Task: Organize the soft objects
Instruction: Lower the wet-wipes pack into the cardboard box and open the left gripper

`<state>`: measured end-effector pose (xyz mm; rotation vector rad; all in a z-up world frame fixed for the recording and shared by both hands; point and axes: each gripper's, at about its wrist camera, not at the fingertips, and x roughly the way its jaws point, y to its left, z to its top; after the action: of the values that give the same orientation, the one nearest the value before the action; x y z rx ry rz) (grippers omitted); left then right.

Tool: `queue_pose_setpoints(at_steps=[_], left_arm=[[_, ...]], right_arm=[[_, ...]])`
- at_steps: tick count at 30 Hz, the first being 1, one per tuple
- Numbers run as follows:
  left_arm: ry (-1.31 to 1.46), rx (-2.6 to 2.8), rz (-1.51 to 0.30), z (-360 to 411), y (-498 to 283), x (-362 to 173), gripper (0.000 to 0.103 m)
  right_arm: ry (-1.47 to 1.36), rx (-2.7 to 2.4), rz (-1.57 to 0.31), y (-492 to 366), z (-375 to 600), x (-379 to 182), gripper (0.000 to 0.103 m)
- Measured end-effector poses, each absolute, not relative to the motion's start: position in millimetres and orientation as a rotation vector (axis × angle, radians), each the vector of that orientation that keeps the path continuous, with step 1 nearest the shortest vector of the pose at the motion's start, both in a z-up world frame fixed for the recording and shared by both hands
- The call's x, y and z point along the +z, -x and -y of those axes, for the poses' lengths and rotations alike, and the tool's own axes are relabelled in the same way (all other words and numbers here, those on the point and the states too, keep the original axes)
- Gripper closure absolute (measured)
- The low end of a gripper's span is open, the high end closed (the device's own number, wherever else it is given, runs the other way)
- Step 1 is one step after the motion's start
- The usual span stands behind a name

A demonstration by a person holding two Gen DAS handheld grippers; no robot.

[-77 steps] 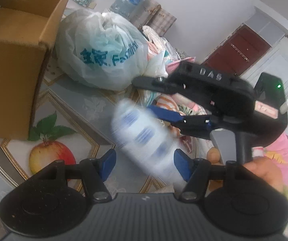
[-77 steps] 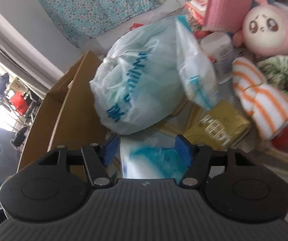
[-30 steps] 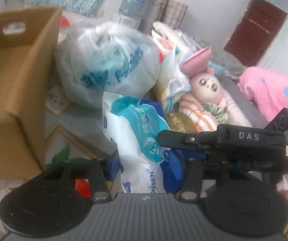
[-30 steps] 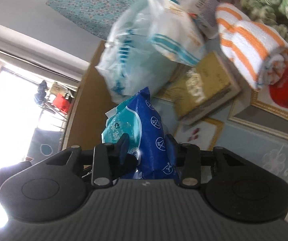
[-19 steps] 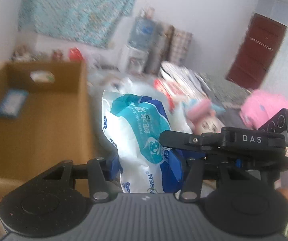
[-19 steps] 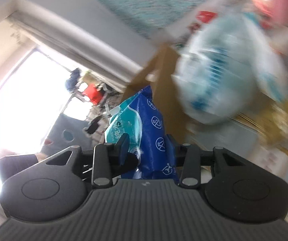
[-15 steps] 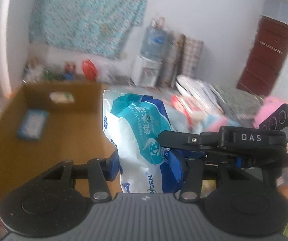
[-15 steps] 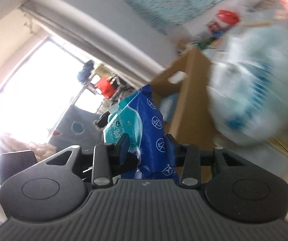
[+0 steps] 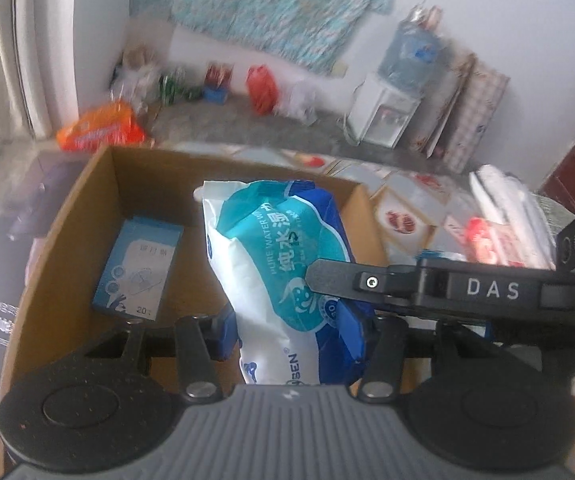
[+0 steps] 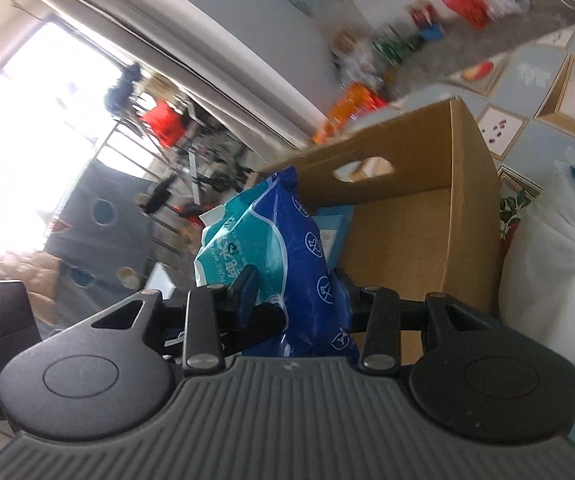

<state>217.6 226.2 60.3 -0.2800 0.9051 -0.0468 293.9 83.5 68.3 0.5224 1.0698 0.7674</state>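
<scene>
Cardboard box (image 9: 67,216) open below, brown walls, handle cut-out in far wall (image 10: 363,169). White plastic bag (image 10: 555,280) bulging just outside box. Wet wipes pack (image 9: 275,272), teal-blue-white, held above box opening, both grippers pinching it. Left gripper (image 9: 287,330) jaws narrow, clamping pack's lower end. Right gripper (image 10: 293,300) squeezing same pack from other side. Small blue packet (image 9: 139,268) lying flat on box floor.
</scene>
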Motion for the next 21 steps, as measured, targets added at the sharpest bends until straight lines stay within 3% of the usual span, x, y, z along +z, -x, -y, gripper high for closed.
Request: queue_pose_setpoints(at_steps=[14, 16, 21], left_arm=[[0.339, 0.027, -1.043, -272, -279, 9, 0.045], [0.341, 0.02, -1.051, -268, -283, 8, 0.036], [0.311, -0.006, -1.064, -243, -289, 7, 0.025]], right_arm=[[-0.537, 0.791, -1.06, -338, -95, 37, 0.059], [-0.555, 0.802, -1.058, -338, -91, 38, 0.059], [-0.597, 0.837, -1.017, -334, -72, 49, 0.059]])
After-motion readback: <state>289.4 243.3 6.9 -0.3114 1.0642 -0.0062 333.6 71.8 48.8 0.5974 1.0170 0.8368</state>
